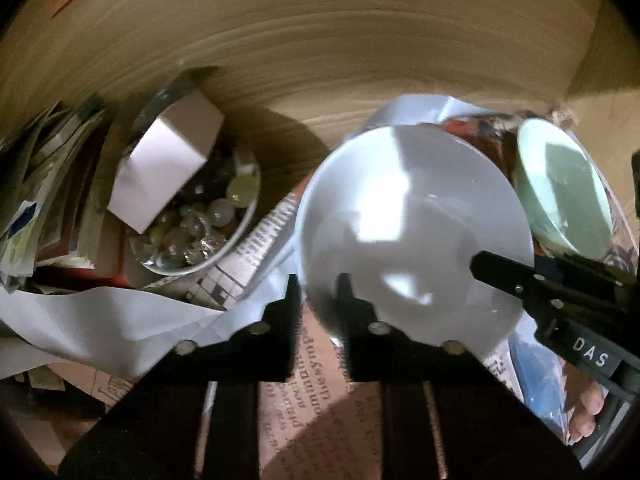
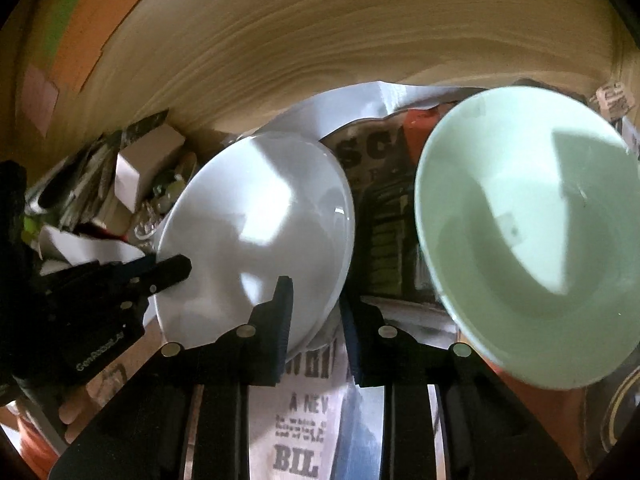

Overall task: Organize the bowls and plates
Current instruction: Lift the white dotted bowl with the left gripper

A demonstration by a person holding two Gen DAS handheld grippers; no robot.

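1. A wooden table (image 1: 320,40) is filling the back of both views, with its near part lying under newspapers (image 2: 304,432) and white paper sheets (image 1: 100,320).
2. The white plate (image 1: 408,232) is sitting on the newspapers in the middle, tilted, and both grippers are gripping its rim.
3. The green bowl (image 2: 528,236) is resting just beside the white plate on its right, apart from it, with printed paper showing in the gap between them.
4. The left gripper (image 1: 318,284) is clamping narrow on the plate's near left rim, one finger outside the rim and one over the plate's face.
5. The right gripper (image 2: 316,292) is pinching narrow on the plate's near right rim, between plate and bowl.
6. A small bowl of stones (image 1: 208,216) is standing left of the plate, well apart, with a white box (image 1: 164,168) leaning on it.
7. A stack of papers (image 1: 44,200) is crowding the far left edge beside that small bowl.
8. A person's fingers (image 1: 588,412) are showing under the right gripper at the lower right of the left view.
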